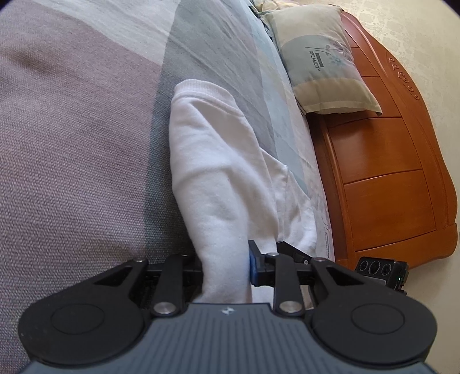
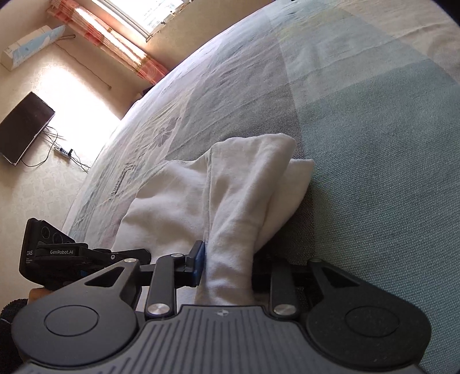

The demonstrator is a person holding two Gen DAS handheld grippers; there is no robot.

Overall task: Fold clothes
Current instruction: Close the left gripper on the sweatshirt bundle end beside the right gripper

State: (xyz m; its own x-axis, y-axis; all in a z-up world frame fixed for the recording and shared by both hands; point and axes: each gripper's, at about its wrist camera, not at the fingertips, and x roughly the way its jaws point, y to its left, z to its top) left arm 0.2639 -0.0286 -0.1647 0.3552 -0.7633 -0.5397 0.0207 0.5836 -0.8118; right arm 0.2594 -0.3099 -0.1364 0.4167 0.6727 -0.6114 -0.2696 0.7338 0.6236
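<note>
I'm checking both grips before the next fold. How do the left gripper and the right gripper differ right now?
The left gripper holds the white garment with a wooden headboard and pillow ahead; the right gripper faces a window and wall screen. On the left gripper the blue pad shows right of the cloth; on the right gripper, left of it. Both pinch bunched white fabric lifted off the bed.

A white, soft knit garment (image 1: 212, 161) lies partly folded on the bed, its ribbed hem at the far end, one bunched fold (image 2: 238, 207) lifted off the lower layers and drawn up taut.
</note>
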